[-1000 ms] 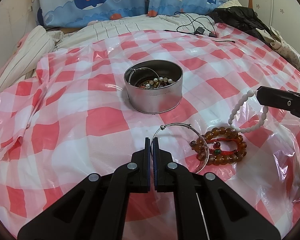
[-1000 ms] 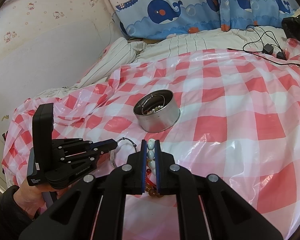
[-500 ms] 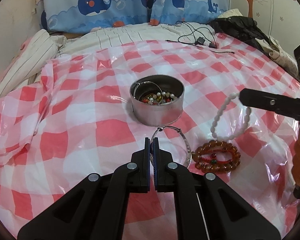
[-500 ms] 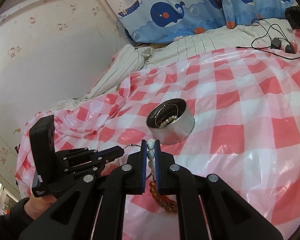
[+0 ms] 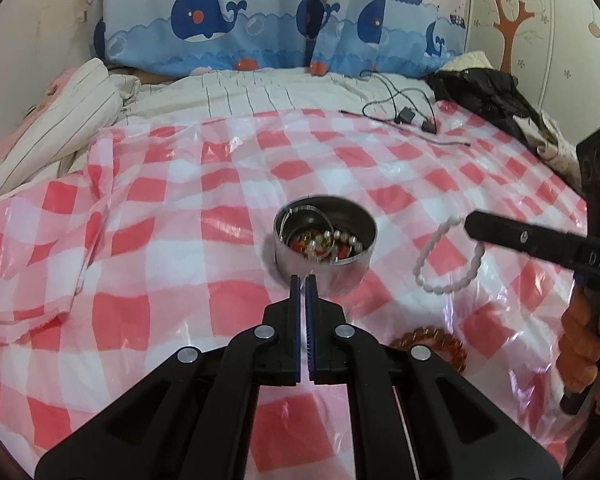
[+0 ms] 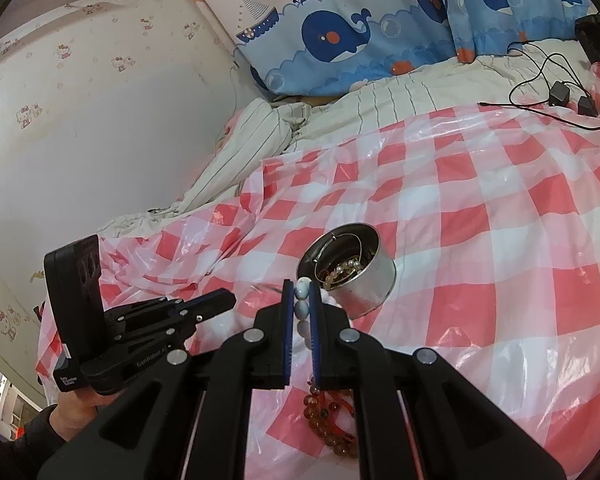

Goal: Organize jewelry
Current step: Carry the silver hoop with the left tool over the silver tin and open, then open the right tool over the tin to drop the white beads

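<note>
Now my right tongs pinch the white bead bracelet, hanging beside the steel tin mid-bed; my left tongs are pressed together, seemingly empty; amber beads lie nearer me on the checked sheet.

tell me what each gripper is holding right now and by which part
The right gripper pinches the white bead bracelet by a few beads of its loop, the rest hanging below. The left gripper is shut; whether anything is in it cannot be told.
</note>
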Motion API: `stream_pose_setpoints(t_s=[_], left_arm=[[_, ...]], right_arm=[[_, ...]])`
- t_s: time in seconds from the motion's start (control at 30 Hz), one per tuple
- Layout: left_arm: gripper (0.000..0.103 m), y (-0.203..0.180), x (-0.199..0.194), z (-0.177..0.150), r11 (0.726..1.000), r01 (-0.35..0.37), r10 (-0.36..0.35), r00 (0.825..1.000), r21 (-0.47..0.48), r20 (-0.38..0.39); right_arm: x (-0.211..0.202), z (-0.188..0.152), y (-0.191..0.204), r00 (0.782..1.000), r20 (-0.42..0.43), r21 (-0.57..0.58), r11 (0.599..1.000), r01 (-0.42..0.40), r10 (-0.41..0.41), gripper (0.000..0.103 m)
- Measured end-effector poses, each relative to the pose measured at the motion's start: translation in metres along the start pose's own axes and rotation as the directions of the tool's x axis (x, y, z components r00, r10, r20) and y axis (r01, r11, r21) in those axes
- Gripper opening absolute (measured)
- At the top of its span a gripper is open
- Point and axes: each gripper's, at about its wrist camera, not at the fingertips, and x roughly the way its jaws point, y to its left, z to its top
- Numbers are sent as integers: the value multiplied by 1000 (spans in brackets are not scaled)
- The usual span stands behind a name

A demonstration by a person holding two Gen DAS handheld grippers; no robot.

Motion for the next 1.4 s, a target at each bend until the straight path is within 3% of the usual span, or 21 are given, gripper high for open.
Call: stream_pose_setpoints(t_s=[0.17,0.3,0.37,0.43,0.5,0.67,0.83,0.97,1.0,1.03,1.07,1.13,1.2,1.27,1.4], left_arm=[[2,-1,4,18,1000,12,-12,1000,1,15],[3,6,30,14,1000,2,0,997,29,-74],[3,9,53,6,999,16,-10,990,40,-138],[6,11,80,-3,996,-29,47,977,87,-210],[6,12,93,-13,994,-34,58,967,102,-249],[0,8,81,-15,992,11,19,970,122,-242],[0,6,38,9,995,71,-60,990,77,-128],[1,1,36,18,992,47,-33,991,114,-126],[2,3,45,15,992,23,-5,990,127,-143],[14,4,55,10,991,41,-17,984,131,-180],[31,5,65,5,990,55,-25,976,133,-218],[49,5,82,-9,985,21,24,966,172,-258],[47,7,90,-20,984,15,32,965,175,-260],[5,10,89,-20,989,16,24,964,148,-263],[2,11,68,-8,992,59,-34,976,112,-216]], right_arm=[[6,12,1,1000,8,-8,1000,-3,3,8],[8,11,-3,1000,0,4,1000,-5,5,8],[11,9,-6,1000,-13,14,1000,2,-2,8],[13,7,-7,1000,-22,19,1000,3,-3,8],[13,7,-8,1000,-21,17,1000,2,-2,8],[13,8,-8,1000,-18,18,1000,-5,5,8],[8,12,-6,1000,0,18,1000,-10,10,8],[5,13,-6,1000,8,23,1000,-14,14,8],[5,12,-6,1000,6,25,1000,-14,14,8],[6,12,-6,1000,2,25,1000,-15,15,8],[7,12,-6,1000,0,26,1000,-15,15,8],[8,11,-7,1000,-4,25,1000,-17,18,8],[8,11,-7,1000,-5,27,999,-20,20,8],[8,11,-7,1000,-4,26,999,-23,23,8],[7,11,-6,1000,-3,24,999,-30,30,8]])
